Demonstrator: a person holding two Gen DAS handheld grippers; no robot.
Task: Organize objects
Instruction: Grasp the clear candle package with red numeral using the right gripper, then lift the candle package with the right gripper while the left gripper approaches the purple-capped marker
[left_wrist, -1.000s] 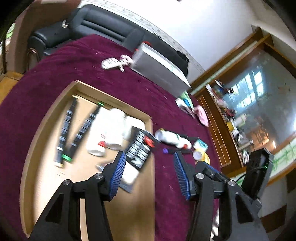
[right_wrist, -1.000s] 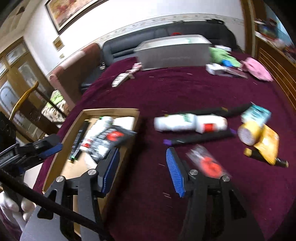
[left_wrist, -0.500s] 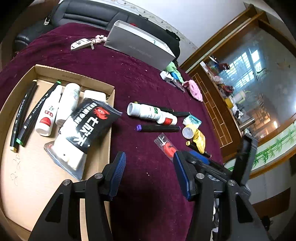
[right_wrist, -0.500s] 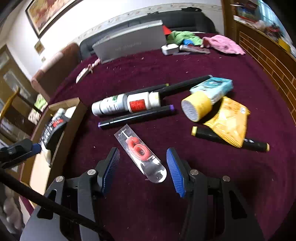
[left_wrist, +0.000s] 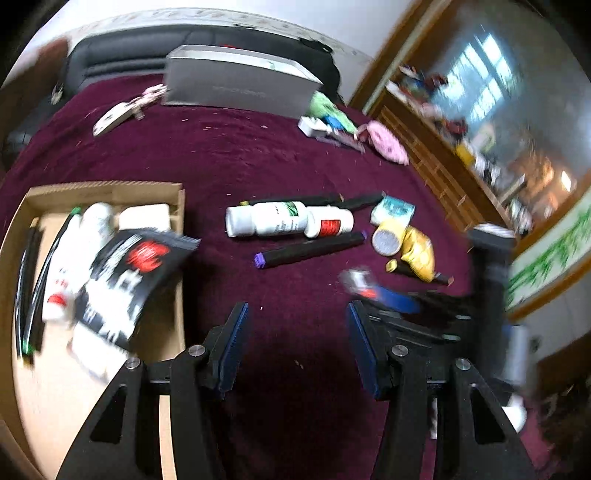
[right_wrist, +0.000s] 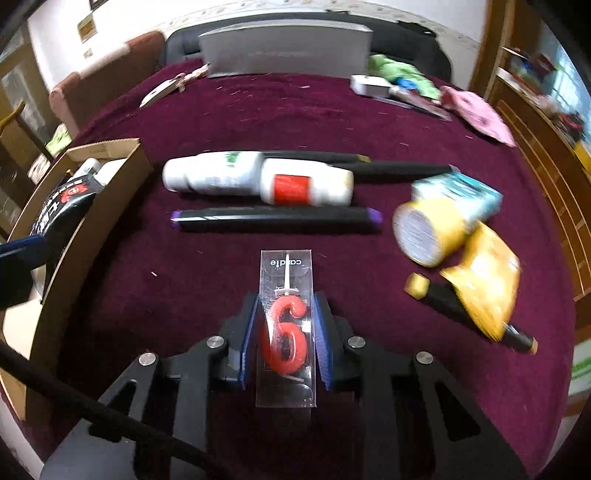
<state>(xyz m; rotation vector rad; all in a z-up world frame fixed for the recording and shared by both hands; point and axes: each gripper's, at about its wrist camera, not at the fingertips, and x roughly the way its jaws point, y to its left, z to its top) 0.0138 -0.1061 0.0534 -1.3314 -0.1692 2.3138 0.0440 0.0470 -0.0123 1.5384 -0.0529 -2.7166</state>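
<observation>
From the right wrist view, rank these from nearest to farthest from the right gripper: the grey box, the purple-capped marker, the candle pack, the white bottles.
1. candle pack: between the closing jaws of the right gripper.
2. purple-capped marker: just beyond the pack, lying crosswise.
3. white bottles: right behind the marker.
4. grey box: at the table's far edge.

The right tool (right_wrist: 284, 336) is closing its jaws; the left tool (left_wrist: 295, 343) hangs agape.

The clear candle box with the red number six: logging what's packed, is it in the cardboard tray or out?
Out. The clear candle box lies on the maroon cloth, beside the cardboard tray.
</observation>
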